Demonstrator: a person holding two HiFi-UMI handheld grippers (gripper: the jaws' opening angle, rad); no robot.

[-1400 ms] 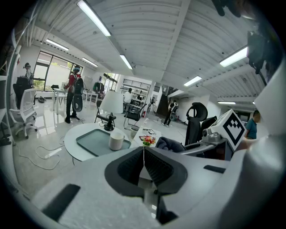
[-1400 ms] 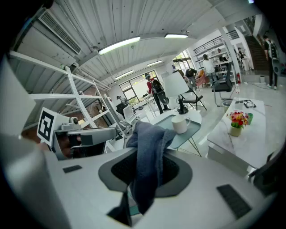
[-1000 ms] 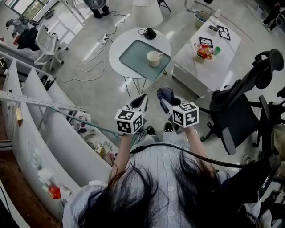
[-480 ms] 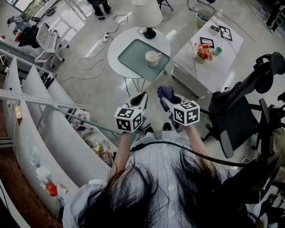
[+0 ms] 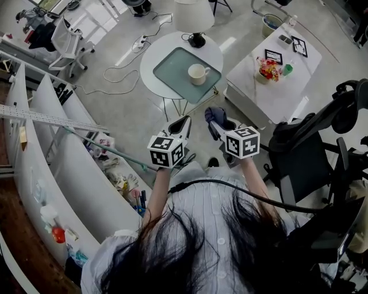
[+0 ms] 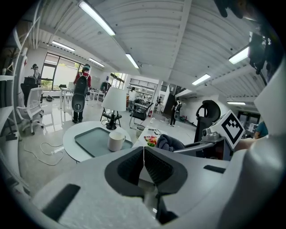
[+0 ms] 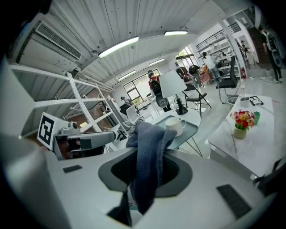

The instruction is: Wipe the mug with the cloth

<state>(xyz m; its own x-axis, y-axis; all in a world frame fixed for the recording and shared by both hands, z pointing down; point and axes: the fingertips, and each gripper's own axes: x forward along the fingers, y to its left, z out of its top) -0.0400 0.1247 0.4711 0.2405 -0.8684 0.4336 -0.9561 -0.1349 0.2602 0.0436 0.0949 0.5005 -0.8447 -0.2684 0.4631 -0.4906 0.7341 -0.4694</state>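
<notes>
Pinching blue cloth (image 7: pixel 149 147) between jaws of right gripper (image 7: pixel 145 167), folds draped over the tips. Pressed together on nothing at left gripper (image 6: pixel 144 163). Held side by side, well short of round table (image 5: pixel 155 49). Standing upright on that table's tray (image 5: pixel 172 66): white mug (image 5: pixel 198 73).

Overhead, two level views; mug (image 5: pixel 199 74) shared

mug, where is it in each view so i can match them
Head view: mug upper centre, on the tray.
Left gripper view: mug left of centre, on the tray.
Right gripper view: mug just right of centre, behind the cloth.
Shared landmark: white lamp beside the tray.
</notes>
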